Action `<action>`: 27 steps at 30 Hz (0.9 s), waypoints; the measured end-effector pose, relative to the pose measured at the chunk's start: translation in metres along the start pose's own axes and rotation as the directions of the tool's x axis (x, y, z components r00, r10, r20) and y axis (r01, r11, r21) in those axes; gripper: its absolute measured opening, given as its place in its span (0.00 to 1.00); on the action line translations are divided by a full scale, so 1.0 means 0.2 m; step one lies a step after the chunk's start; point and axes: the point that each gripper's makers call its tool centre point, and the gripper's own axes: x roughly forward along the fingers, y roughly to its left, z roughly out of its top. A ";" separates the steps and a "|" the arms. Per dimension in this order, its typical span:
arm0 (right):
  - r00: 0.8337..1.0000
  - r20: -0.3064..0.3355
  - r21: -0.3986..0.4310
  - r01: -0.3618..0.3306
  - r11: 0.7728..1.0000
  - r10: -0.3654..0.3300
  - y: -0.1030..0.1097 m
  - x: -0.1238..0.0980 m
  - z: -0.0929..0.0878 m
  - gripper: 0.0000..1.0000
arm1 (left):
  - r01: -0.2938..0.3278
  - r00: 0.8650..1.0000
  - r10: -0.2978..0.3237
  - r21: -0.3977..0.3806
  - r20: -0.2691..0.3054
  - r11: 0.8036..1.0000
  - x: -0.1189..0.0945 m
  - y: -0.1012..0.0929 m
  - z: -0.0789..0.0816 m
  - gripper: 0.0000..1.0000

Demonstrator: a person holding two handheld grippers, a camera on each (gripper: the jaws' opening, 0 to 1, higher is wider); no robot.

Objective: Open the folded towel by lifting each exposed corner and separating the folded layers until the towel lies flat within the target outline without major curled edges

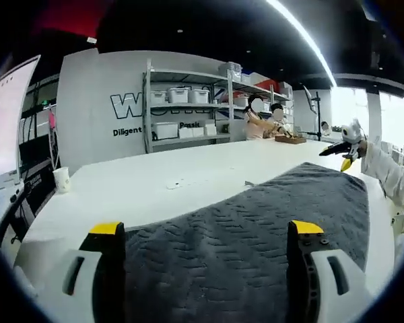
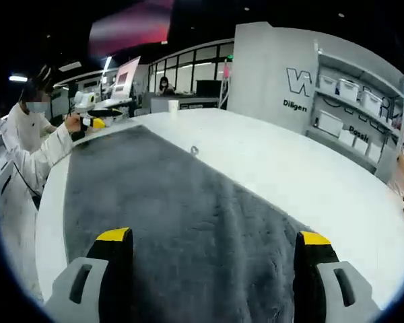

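The dark grey towel (image 1: pixel 256 229) lies spread across the white surface (image 1: pixel 155 182), and in both views it runs away from the camera as one broad sheet, which suggests the folds are largely opened and what remains is a matter of flattening and squaring it. No target outline can be made out on the surface, so I cannot tell how the towel sits against it. The two hands appear to work from opposite ends of the cloth, most likely so it can be drawn taut between them. The left claw (image 1: pixel 209 232) is spread wide, its two yellow-tipped jaws well apart with the near edge of the towel filling the gap; whether the jaws touch the fabric or hang just over it is not clear, but they pinch nothing. In the right gripper view the towel (image 2: pixel 188 222) reaches off toward the far rim of the surface (image 2: pixel 289 168), and the right claw (image 2: pixel 212 239) is likewise spread, its jaws straddling the cloth without gripping it. The right claw (image 1: pixel 347 151) also appears in the left gripper view, at the far end of the towel, too small to judge its jaws. A paper cup (image 1: pixel 62 179) stands near the surface's edge, well clear of the towel.
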 end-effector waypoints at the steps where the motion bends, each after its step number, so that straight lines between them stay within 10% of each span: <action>1: 1.000 -0.001 0.003 0.000 1.000 0.000 -0.01 0.01 0.00 0.99 | 0.001 1.000 -0.001 -0.001 -0.013 1.000 0.01 0.01 -0.01 0.99; 12: 0.994 -0.084 -0.026 -0.073 0.997 0.071 -0.08 0.16 -0.07 1.00 | 0.074 0.968 -0.052 0.081 -0.244 0.994 0.21 0.07 -0.25 0.99; 27: 0.987 -0.140 0.052 -0.077 0.996 0.083 -0.23 0.22 -0.26 1.00 | 0.079 0.960 -0.078 -0.007 -0.268 0.997 0.29 0.14 -0.32 0.99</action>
